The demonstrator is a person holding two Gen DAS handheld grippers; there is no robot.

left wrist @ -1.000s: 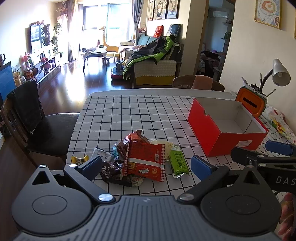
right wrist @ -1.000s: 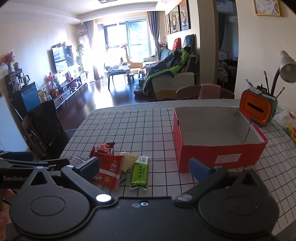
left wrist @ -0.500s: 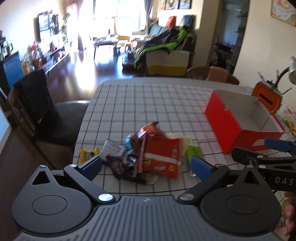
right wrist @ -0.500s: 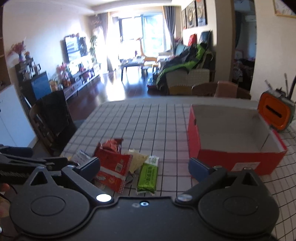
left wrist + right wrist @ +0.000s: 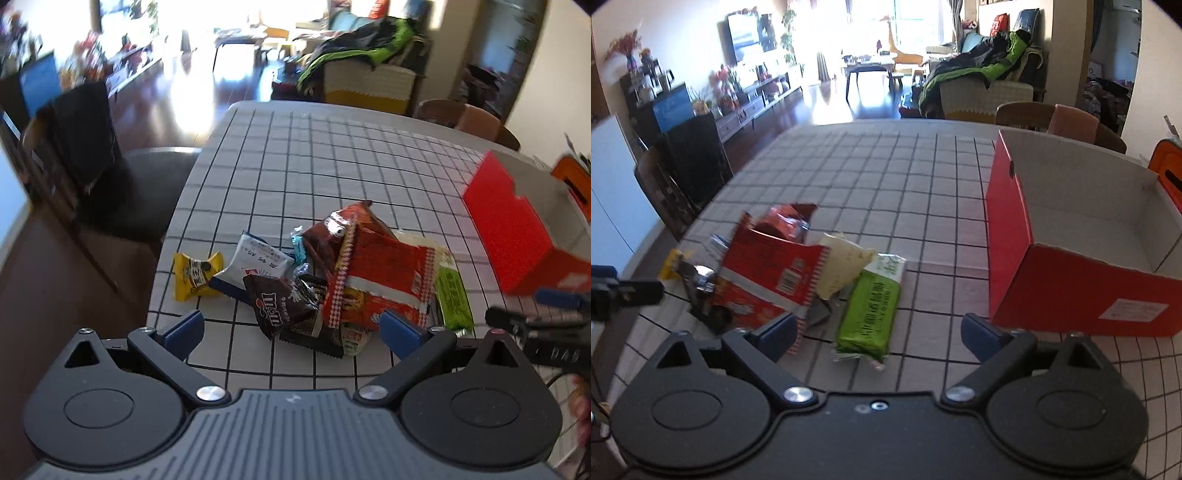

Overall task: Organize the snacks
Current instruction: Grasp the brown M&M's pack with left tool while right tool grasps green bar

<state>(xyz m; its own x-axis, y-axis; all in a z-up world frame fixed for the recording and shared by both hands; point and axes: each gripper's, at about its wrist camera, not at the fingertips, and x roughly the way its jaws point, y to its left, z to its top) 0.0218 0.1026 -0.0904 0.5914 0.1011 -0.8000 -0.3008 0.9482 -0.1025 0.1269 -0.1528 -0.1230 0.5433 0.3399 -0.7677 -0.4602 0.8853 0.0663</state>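
Right wrist view showed the right hand-held gripper (image 5: 879,332) wide open, jaws just narrowing, empty above the green snack bar (image 5: 870,306); left hand-held gripper (image 5: 291,328) gaped empty over the snack pile (image 5: 332,280), left of the red box (image 5: 1071,236).

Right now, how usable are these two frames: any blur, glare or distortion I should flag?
Left wrist view: motion blur smears the room and the red box; the snack pile stays readable; window glare blows out the floor. Right wrist view: sharper, mild blur on the red snack bag, window overexposed. Both views: fisheye bends the tablecloth grid.
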